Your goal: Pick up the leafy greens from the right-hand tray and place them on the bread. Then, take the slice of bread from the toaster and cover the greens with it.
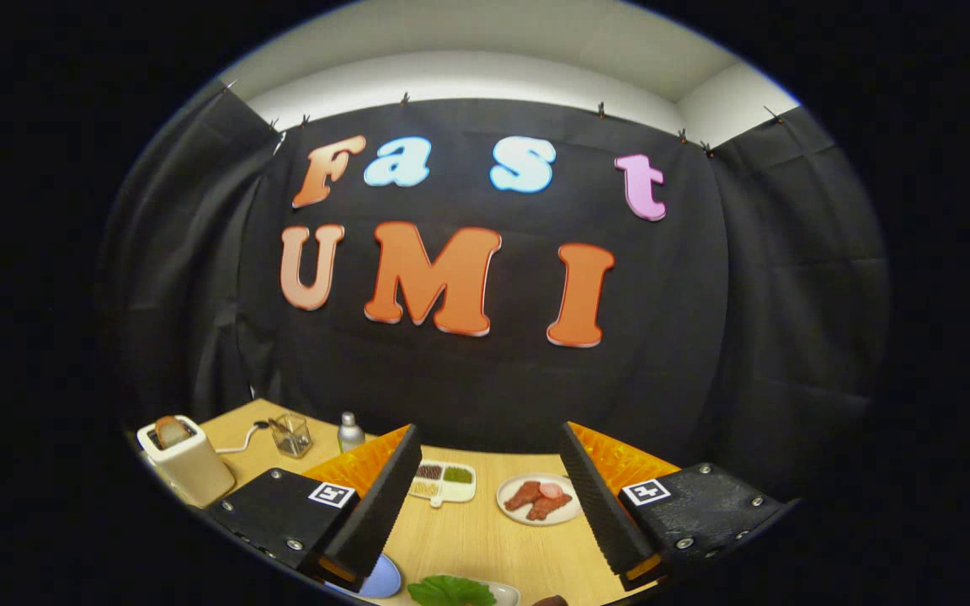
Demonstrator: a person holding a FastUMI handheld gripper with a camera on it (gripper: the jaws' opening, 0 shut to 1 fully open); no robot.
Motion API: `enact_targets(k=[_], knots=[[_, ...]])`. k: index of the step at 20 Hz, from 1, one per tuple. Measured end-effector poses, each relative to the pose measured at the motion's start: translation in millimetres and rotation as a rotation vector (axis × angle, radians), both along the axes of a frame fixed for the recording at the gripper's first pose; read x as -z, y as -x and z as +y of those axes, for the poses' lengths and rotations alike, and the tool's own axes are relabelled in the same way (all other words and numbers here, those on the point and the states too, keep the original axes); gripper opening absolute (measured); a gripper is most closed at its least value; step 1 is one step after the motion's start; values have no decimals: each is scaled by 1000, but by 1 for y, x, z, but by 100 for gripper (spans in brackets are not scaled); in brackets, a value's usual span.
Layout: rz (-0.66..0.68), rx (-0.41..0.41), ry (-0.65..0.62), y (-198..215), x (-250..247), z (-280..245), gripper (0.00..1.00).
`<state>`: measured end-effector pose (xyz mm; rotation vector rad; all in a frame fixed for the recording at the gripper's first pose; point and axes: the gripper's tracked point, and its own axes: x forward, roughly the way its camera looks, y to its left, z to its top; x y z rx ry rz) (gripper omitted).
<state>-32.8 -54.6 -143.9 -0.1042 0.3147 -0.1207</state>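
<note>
My gripper (485, 505) hangs above the wooden table (485, 539) with its two black ribbed fingers (384, 505) wide apart and nothing between them. Below the fingers, at the near side, lie leafy greens (450, 591) on a white tray (503, 594). A cream toaster (186, 463) stands at the far left of the table with a slice of bread (170, 431) sticking up out of its slot. A blue plate (382, 579) peeks out under the left finger; whatever lies on it is hidden.
Beyond the fingers are a white divided dish (445, 481) of seasonings and a white plate (540, 498) with reddish meat pieces. A small glass (291, 434) and a silver bottle (350, 431) stand near the toaster, whose cord runs across the table.
</note>
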Motion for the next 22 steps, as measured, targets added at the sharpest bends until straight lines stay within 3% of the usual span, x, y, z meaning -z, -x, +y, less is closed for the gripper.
enact_targets(k=[5,12,22], knots=[[256,-72,-17,20,84,12,99],[559,-56,-143,50,186,12,98],[918,-105,-218,103,278,30,89]])
